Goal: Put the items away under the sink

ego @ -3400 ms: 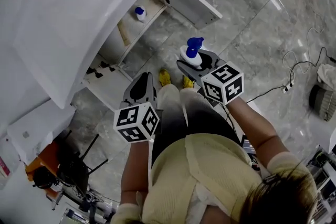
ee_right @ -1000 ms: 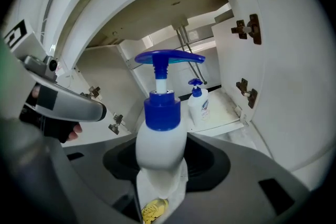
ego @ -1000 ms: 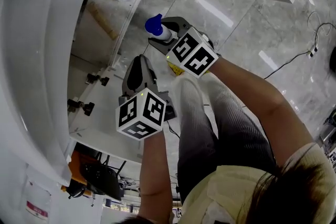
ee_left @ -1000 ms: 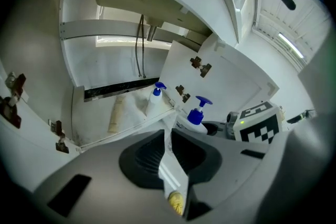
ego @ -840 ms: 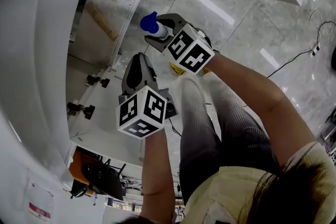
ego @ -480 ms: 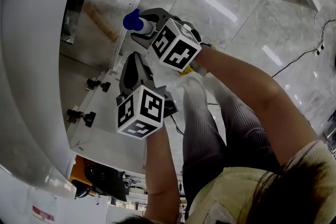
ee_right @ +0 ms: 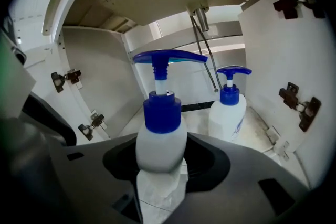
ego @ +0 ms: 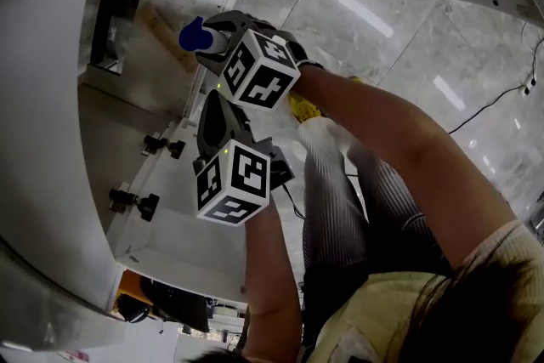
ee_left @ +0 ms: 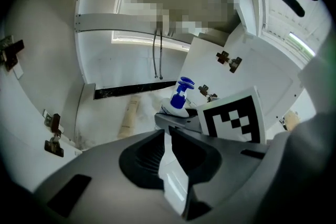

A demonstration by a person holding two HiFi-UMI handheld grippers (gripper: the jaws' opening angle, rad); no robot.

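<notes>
Standing wide open at the upper left of the head view, the cabinet under the sink has two things on its pale floor. One is a white pump bottle with a blue head, upright toward the right of the right gripper view, near the right wall. The other is a tan tube, lying flat left of centre in the left gripper view. Thin hoses hang down from the underside of the basin behind them.

A second pump bottle, white with a blue collar and spout, sits upright in the right gripper. Its jaws are spread wide around the bottle's rounded body, one pad pressed to each side, and the pump head rises clear above them. The held bottle hangs at the cabinet's mouth, left of the standing one and apart from it.

Just below in the head view, the left gripper also points into the cabinet. Its jaws are drawn together to a slit with nothing between them.
</notes>
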